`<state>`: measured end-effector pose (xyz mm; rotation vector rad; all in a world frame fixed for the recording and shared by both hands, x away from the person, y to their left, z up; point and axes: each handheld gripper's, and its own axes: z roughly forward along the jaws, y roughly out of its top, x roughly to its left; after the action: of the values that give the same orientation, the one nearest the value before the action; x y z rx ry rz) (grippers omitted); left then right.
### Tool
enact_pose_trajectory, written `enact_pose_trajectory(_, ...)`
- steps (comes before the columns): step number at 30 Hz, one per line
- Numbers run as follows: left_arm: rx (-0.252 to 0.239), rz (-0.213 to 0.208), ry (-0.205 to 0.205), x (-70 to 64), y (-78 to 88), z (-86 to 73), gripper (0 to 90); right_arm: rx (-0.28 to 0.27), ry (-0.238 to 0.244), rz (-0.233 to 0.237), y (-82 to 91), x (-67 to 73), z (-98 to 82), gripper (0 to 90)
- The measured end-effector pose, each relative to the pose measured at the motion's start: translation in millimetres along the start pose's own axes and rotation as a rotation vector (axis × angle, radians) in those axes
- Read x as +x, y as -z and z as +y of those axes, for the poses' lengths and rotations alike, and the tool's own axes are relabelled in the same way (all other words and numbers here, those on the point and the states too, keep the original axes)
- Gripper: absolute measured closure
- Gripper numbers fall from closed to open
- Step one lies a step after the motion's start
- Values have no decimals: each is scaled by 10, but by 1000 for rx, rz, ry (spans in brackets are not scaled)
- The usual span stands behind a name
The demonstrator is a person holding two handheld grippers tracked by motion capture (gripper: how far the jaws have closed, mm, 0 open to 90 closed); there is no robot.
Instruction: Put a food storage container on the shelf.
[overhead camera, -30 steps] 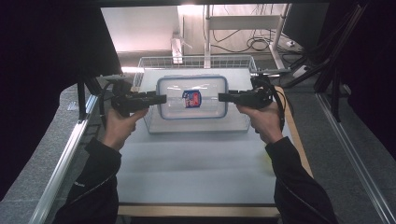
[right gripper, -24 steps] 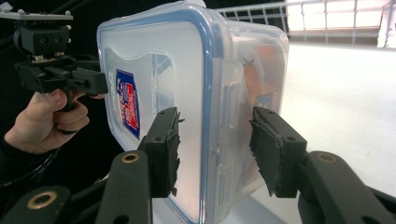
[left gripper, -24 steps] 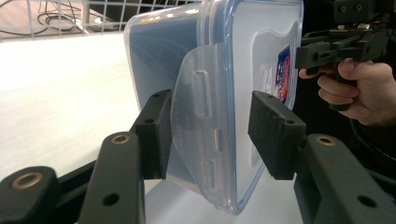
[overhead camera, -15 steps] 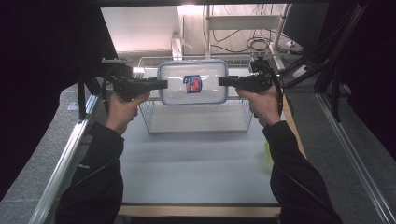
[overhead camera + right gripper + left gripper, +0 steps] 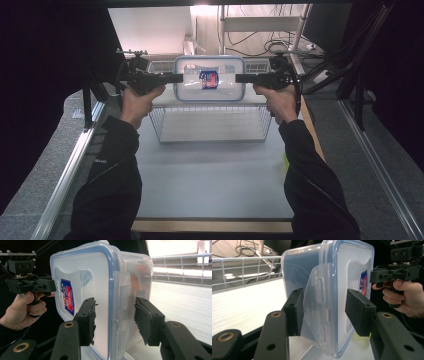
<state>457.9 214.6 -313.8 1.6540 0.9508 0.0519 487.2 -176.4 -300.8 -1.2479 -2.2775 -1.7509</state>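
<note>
The left gripper [image 5: 176, 77] comes in level from the left and pinches the left end of a clear plastic food container [image 5: 209, 79] with a blue-rimmed lid; in the left gripper view its 2 foam pads [image 5: 295, 311] sit either side of the container's [image 5: 329, 297] side clasp, one on the tub wall and one on the lid. The container hangs in the air between the 2 grippers, lid facing the person, above the far edge of a white wire basket [image 5: 210, 125] that stands on the pale table [image 5: 210, 180]. A red and blue sticker [image 5: 209, 79] shows at the lid's centre. The right gripper [image 5: 241, 78] clamps the right end the same way, and in the right gripper view its pads [image 5: 88, 320] bracket the lid rim and tub of the container [image 5: 100, 295]. The step in hand looks like a 2-handed carry of the closed box out of the basket toward the far side. The next move calls for both hands travelling together at 1 height, keeping even squeeze so neither end slips, then lowering it level onto a surface.
</note>
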Motion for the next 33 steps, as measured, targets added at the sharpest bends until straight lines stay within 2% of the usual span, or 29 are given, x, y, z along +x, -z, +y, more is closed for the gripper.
enact_pose_trajectory(6,6,9,9,43,-38,-20,493,6,-2,-15,-38,-15,26,524)
enact_pose_trajectory(11,8,17,-10,26,-34,-29,490,9,0,-14,-49,-27,43,516)
enact_pose_trajectory(12,10,26,-17,11,-34,-30,490,9,0,-14,-49,-27,43,516)
enact_pose_trajectory(13,9,53,-53,-26,-45,-39,477,1,6,-13,-52,-40,38,513)
enact_pose_trajectory(14,9,53,-53,-26,-45,-39,465,1,6,-13,-52,-40,38,513)
enact_pose_trajectory(16,-7,86,-81,-59,-52,-54,459,-10,12,-18,-57,-44,27,508)
enact_pose_trajectory(18,-12,105,-88,-64,-62,-62,449,-14,19,-26,-62,-44,20,493)
enact_pose_trajectory(20,-11,123,-107,-66,-81,-68,430,-1,37,-48,-75,-31,18,473)
enact_pose_trajectory(21,-6,131,-107,-72,-91,-69,395,13,72,-75,-95,-11,14,470)
enact_pose_trajectory(23,-7,146,-112,-74,-111,-72,355,16,82,-85,-106,-3,13,450)
enact_pose_trajectory(24,-19,176,-122,-75,-105,-75,361,30,107,-128,-123,11,12,466)
enact_pose_trajectory(25,-5,197,-131,-69,-107,-70,384,35,116,-135,-128,10,9,470)
enact_pose_trajectory(27,1,189,-138,-58,-110,-72,416,28,106,-117,-122,-8,6,492)
enact_pose_trajectory(28,-4,207,-139,-63,-120,-71,416,28,106,-117,-122,-8,6,492)
enact_pose_trajectory(29,-6,199,-145,-71,-126,-53,429,28,94,-97,-116,-18,5,502)
enact_pose_trajectory(33,9,221,-175,-118,-150,-30,400,39,112,-115,-132,3,-12,504)
